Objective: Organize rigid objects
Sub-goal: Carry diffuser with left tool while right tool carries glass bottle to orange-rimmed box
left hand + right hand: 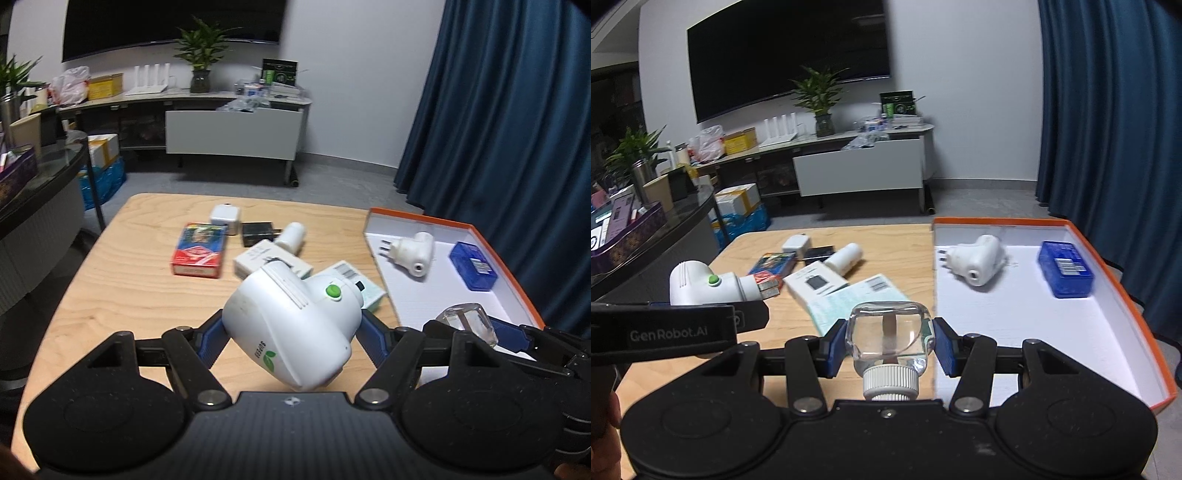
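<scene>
My left gripper (pixel 291 328) is shut on a white plug-in device with a green button (pixel 295 325), held above the wooden table (pixel 122 295); the same white device (pixel 709 286) shows at the left of the right wrist view. My right gripper (pixel 890 339) is shut on a clear square bottle with a white ribbed cap (pixel 890 339), at the left edge of the orange-rimmed white box (pixel 1123 295). The clear bottle (pixel 467 321) also appears in the left wrist view. Inside the box lie a white plug adapter (pixel 977 264) and a blue case (pixel 1065 273).
On the table lie a red card box (pixel 199 249), a white charger (pixel 224 218), a black adapter (pixel 256 232), a white cylinder (pixel 291 236), a white carton (pixel 816 280) and a pale green carton (pixel 860 301). A dark cabinet (pixel 646 254) stands left, blue curtains (pixel 1108 110) right.
</scene>
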{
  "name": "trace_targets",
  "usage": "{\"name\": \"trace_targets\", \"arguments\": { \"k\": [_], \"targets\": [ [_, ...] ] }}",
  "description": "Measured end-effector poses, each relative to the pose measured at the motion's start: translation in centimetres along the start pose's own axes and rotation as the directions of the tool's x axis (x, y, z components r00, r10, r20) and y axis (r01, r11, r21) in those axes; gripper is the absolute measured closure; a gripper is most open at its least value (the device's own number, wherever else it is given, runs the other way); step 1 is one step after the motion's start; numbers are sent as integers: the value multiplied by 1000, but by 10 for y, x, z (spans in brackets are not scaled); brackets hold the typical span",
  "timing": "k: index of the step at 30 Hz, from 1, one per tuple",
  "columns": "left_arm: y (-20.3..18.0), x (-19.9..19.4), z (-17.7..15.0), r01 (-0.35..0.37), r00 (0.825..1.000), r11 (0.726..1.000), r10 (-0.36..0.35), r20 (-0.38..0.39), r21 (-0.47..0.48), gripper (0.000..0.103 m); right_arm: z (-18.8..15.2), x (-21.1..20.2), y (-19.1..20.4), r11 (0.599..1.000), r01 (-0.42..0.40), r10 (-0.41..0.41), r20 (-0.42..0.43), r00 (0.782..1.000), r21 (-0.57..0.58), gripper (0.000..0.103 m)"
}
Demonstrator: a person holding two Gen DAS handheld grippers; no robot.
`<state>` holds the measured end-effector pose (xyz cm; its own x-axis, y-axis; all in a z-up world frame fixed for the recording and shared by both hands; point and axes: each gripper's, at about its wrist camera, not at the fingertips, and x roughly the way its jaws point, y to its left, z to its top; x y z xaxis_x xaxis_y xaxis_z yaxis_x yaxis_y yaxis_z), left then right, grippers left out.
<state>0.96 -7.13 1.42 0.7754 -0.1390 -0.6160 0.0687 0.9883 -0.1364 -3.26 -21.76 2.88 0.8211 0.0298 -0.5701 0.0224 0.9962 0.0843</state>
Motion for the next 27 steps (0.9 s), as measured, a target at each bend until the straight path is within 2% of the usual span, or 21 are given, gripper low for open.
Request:
{"name": "trace_targets", "arguments": {
  "k": [16, 27],
  "targets": [
    [-53, 14, 2, 71, 997, 995, -70, -20, 66, 28, -2, -13, -55, 994, 84, -85, 15, 996, 65, 43],
    [-75, 22, 4, 106, 994, 991, -103, -32, 86, 28, -2, -16, -78, 989, 122, -123, 15, 992, 84, 43]
  ]
}}
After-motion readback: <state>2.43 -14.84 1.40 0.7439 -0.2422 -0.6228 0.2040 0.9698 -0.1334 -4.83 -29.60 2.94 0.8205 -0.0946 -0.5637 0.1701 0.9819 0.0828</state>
